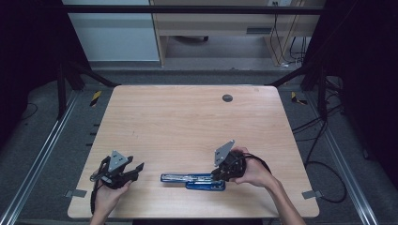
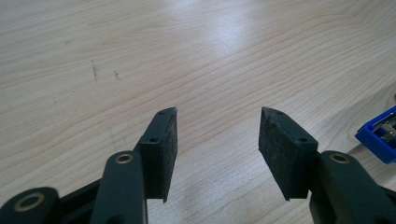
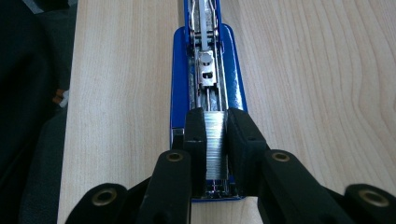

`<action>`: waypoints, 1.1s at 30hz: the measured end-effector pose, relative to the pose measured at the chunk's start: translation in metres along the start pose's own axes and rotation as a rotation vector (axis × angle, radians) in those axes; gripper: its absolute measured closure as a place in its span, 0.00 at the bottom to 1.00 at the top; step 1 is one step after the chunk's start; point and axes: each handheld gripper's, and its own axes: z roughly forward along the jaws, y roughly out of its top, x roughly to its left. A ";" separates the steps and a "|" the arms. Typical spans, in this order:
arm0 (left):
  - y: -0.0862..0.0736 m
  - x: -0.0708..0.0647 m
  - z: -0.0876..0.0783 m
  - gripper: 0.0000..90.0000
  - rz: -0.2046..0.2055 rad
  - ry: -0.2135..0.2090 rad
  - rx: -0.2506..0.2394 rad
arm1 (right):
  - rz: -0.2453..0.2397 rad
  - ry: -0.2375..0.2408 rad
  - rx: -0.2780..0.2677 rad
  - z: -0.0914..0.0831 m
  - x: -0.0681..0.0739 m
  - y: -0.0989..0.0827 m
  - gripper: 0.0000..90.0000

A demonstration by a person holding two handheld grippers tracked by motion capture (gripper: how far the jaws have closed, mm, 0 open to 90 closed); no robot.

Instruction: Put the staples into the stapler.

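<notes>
Light wood table point(image 1: 187, 122), dark cage around it. Right gripper point(image 3: 215, 140) clamped on strip of staples point(image 3: 215, 144), over the open blue stapler point(image 1: 192, 180) lying flat near table's front edge, metal magazine exposed. Left gripper point(image 2: 217, 140) jaws wide apart, nothing between, hovering over bare wood left of stapler. No readable writing.

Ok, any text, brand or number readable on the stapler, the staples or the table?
None can be read.
Stapler: blue body and metal channel show no legible marking.
Staple strip between the right gripper pads: plain metal.
Table: bare wood grain, no label.
</notes>
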 end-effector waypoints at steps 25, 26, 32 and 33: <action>0.000 -0.001 0.001 0.53 0.003 0.000 0.002 | -0.013 0.003 -0.050 -0.004 0.000 -0.002 0.87; 0.000 -0.001 0.001 0.53 0.003 -0.001 0.002 | -0.010 0.003 -0.042 -0.004 0.001 -0.001 0.87; 0.000 -0.001 0.001 0.53 0.002 0.000 0.002 | -0.014 0.011 -0.028 -0.002 0.000 -0.002 0.87; 0.000 -0.001 0.001 0.53 0.002 0.000 0.002 | -0.015 0.013 -0.025 -0.001 0.000 -0.003 0.88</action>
